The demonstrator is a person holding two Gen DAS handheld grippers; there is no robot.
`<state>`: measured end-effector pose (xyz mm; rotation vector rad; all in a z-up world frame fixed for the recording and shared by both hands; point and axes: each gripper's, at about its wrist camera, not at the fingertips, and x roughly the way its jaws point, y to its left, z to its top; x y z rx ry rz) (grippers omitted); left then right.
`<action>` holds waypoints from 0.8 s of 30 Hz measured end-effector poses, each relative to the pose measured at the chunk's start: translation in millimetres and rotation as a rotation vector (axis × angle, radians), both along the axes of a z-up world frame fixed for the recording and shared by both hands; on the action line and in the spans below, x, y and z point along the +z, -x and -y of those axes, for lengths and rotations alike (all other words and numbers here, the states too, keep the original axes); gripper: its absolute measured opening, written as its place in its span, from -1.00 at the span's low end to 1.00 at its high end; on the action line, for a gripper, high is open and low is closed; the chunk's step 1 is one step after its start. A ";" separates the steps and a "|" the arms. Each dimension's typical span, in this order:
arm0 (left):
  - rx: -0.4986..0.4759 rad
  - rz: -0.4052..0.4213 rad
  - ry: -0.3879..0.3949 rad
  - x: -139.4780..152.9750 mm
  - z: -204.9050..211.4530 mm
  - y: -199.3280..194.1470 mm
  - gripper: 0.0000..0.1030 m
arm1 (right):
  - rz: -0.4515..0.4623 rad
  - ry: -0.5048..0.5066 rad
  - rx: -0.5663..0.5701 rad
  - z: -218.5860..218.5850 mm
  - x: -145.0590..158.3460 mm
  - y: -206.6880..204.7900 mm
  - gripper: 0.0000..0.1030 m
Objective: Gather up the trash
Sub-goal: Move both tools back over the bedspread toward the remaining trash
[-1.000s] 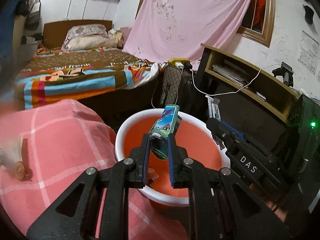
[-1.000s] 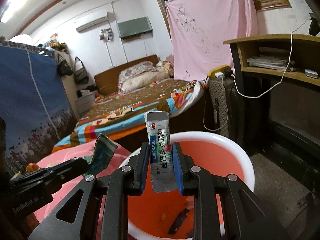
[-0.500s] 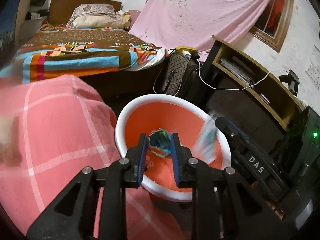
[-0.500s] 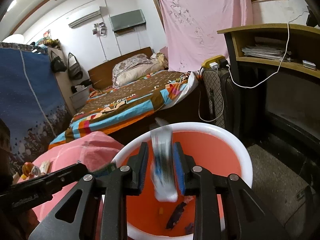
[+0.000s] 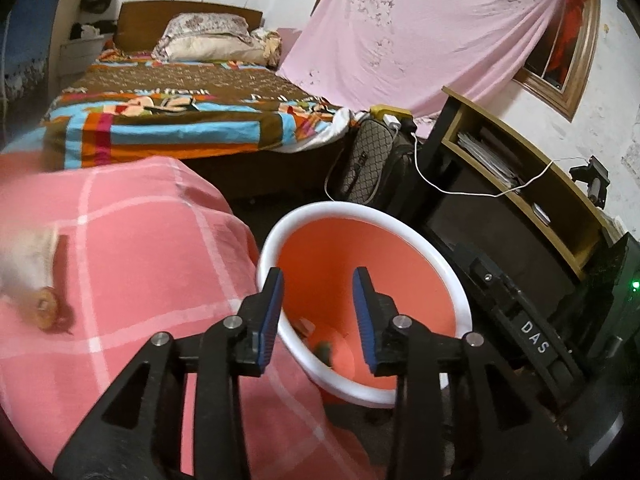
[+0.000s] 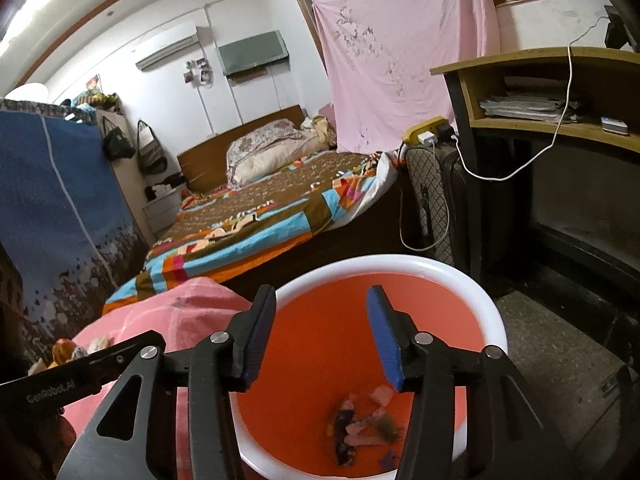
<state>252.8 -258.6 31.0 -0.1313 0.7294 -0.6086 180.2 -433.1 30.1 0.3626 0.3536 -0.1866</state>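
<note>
dim indoor light — fisheye-warped edges, dark vignette, blurred left side

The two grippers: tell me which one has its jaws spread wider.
The right gripper, over the orange bucket: its blue pads stand farther apart than the left gripper's.
</note>
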 end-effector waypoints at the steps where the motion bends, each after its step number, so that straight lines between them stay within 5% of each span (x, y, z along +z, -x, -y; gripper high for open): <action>1: 0.007 0.008 -0.003 1.8 -2.4 0.4 -0.62 | 0.008 0.001 0.002 -1.1 1.5 0.4 -0.06; 5: 0.052 0.054 -0.010 10.6 -16.5 5.1 -0.39 | 0.043 0.005 0.009 -6.6 7.0 1.1 0.03; 8: 0.098 0.093 -0.013 17.6 -32.7 9.2 -0.24 | 0.078 0.002 0.015 -12.3 12.3 1.6 0.34; 17: 0.265 0.188 -0.008 32.0 -92.8 19.7 0.25 | 0.194 0.063 0.081 -51.3 30.3 2.5 0.69; 20: 0.329 0.234 -0.003 36.3 -112.7 25.5 0.46 | 0.233 0.067 0.093 -62.3 34.6 2.4 0.96; 22: 0.389 0.283 -0.012 39.4 -126.2 31.1 0.75 | 0.261 0.064 0.107 -69.4 37.9 3.0 1.00; 24: 0.432 0.334 -0.014 41.7 -138.0 38.0 0.72 | 0.285 0.069 0.125 -77.2 41.1 3.3 1.00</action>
